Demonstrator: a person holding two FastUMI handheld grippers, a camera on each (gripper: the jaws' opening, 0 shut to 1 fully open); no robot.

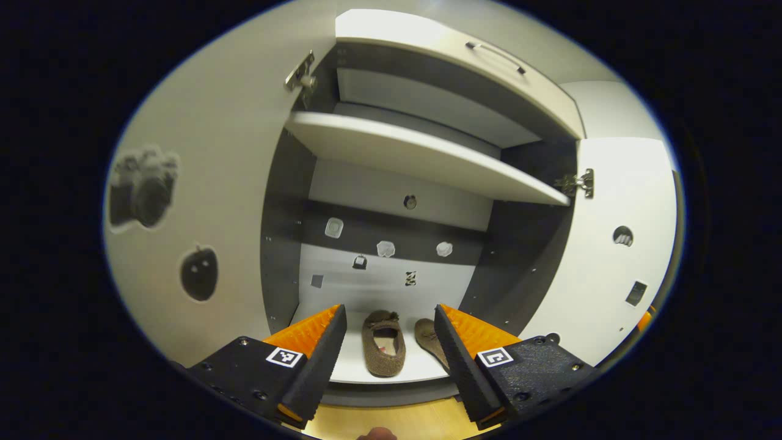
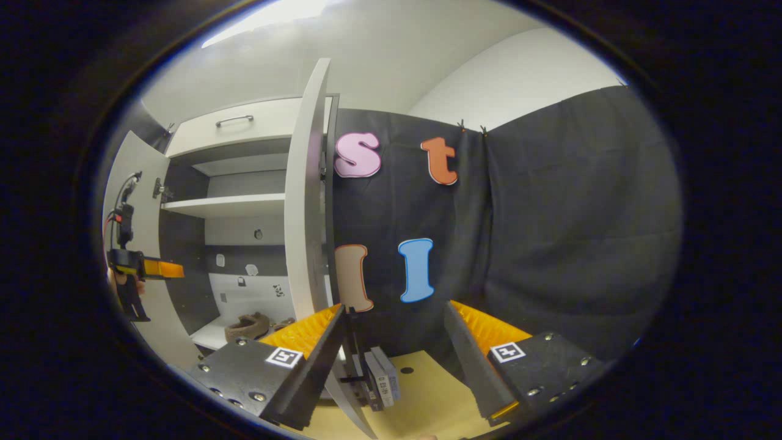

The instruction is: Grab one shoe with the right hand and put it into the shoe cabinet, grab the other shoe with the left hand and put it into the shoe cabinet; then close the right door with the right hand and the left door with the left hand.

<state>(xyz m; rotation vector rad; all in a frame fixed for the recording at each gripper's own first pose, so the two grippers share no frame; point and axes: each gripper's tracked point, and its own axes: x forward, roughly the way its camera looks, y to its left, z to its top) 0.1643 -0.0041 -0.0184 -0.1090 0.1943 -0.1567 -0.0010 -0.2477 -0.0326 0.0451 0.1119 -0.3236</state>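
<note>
The shoe cabinet [image 1: 421, 156] stands open in the left gripper view. Two brown slippers lie on its bottom shelf: one slipper [image 1: 383, 351] in full sight, the other slipper [image 1: 427, 339] partly behind my finger. My left gripper [image 1: 389, 311] is open, held in front of the shelf and apart from both. In the right gripper view my right gripper [image 2: 394, 307] is open at the right door [image 2: 305, 201], whose free edge runs down just beside the left-hand finger. A slipper [image 2: 247, 327] shows inside, and the left gripper [image 2: 153, 269] hangs by the left door.
The left door [image 1: 201, 201] carries stickers and swings wide; the right door [image 1: 611, 256] is open too. A drawer front [image 1: 464, 55] tops the cabinet. Small flat boxes [image 2: 382, 379] stand on the wooden floor [image 2: 427, 385] behind the right door. The black cloth wall [image 2: 550, 232] is close.
</note>
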